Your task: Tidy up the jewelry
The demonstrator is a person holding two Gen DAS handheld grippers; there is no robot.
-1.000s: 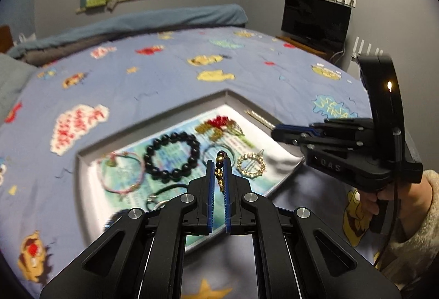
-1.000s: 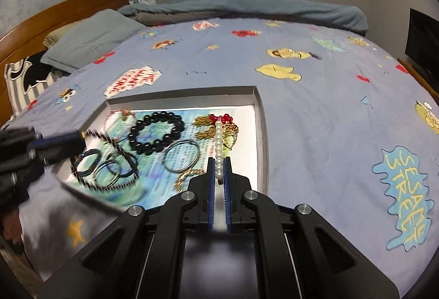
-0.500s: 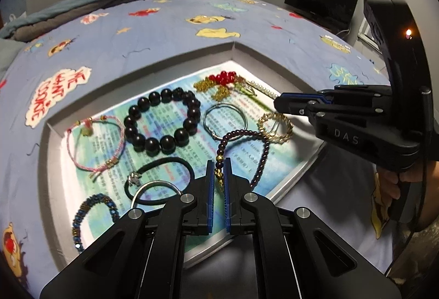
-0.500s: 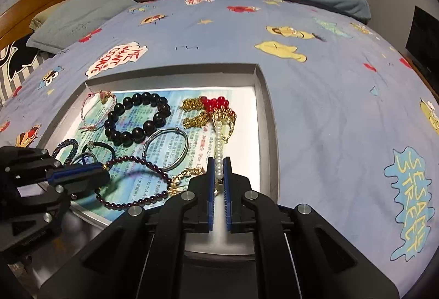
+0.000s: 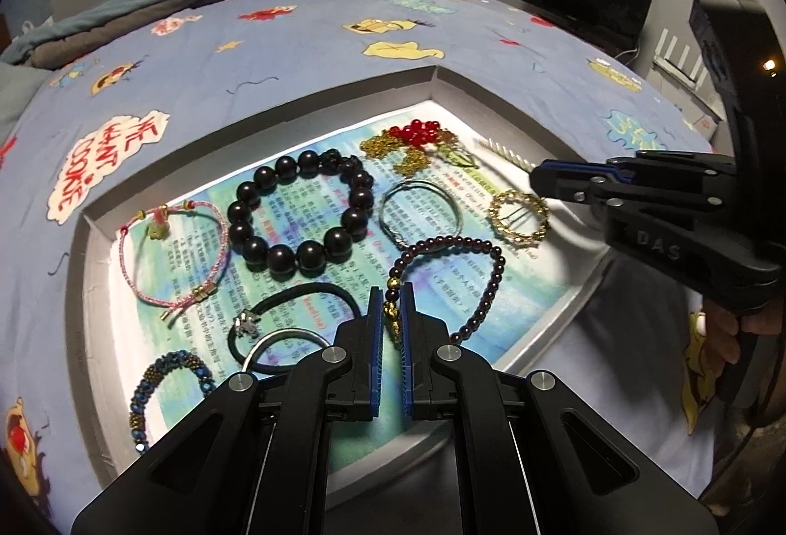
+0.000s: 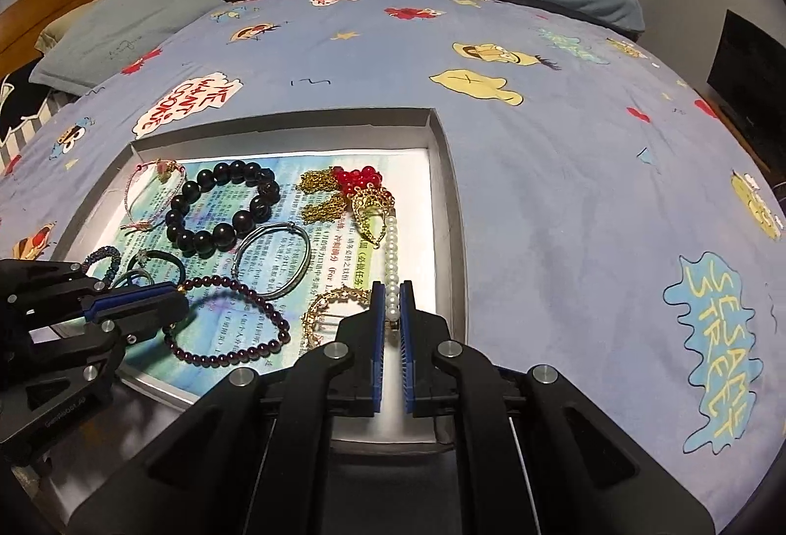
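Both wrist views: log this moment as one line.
left tongs: shut on dark purple bead bracelet | right tongs: shut on pearl strand | both pieces lie in tray

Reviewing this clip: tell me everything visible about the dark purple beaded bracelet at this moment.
The dark purple beaded bracelet is a single strand of small, glossy, round beads, garnet-like in colour, with a few gold beads at one spot. The left claw is shut on that gold section, and the rest of the loop lies open on the printed paper lining the tray. It sits near the tray's front edge, between the silver bangle and the black cord bracelet, touching neither as far as I can see.
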